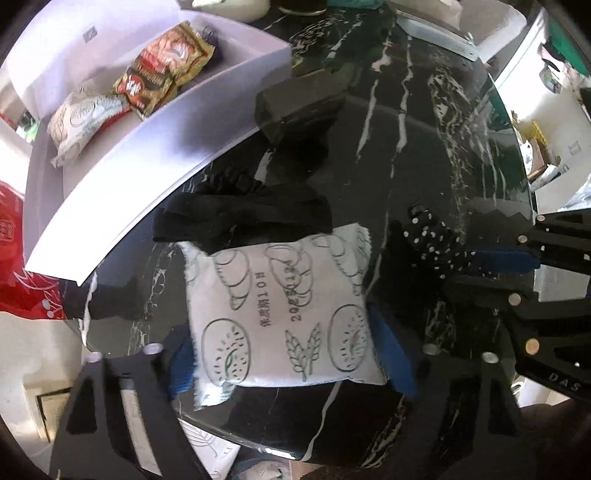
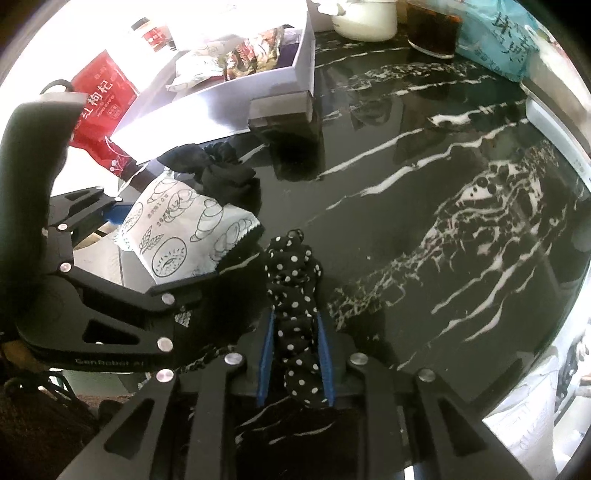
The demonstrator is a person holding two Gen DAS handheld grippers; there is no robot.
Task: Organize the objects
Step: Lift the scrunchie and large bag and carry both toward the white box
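The white snack packet (image 1: 284, 314), printed with green bread and wheat drawings, lies on the black marble table (image 1: 424, 147) in the lower middle of the left wrist view, between the blue pads of the left gripper (image 1: 291, 350). The jaws stand wide, one pad at each side edge of the packet; whether they press on it I cannot tell. A black scrunchie (image 1: 243, 214) rests on the packet's upper edge, overlapping it.

In the upper left of that view sits a white box (image 1: 147, 177) holding a red and gold snack bag (image 1: 166, 70) and another white packet (image 1: 85, 122). A red pouch (image 1: 22, 258) shows at the left edge, beside the box.

In the right wrist view, the right gripper (image 2: 295, 354) sits at the bottom centre, its jaws drawn nearly together on a black polka-dot scrunchie (image 2: 295, 295), which runs up between the blue pads and bunches above the fingertips on the marble. The same packet appears to the left of centre, with the left gripper's black frame reaching in from the lower left. Along the top edge stand a white ceramic pot (image 2: 365, 22), a dark glass jar (image 2: 432, 33) and a pale blue packet (image 2: 506, 40).
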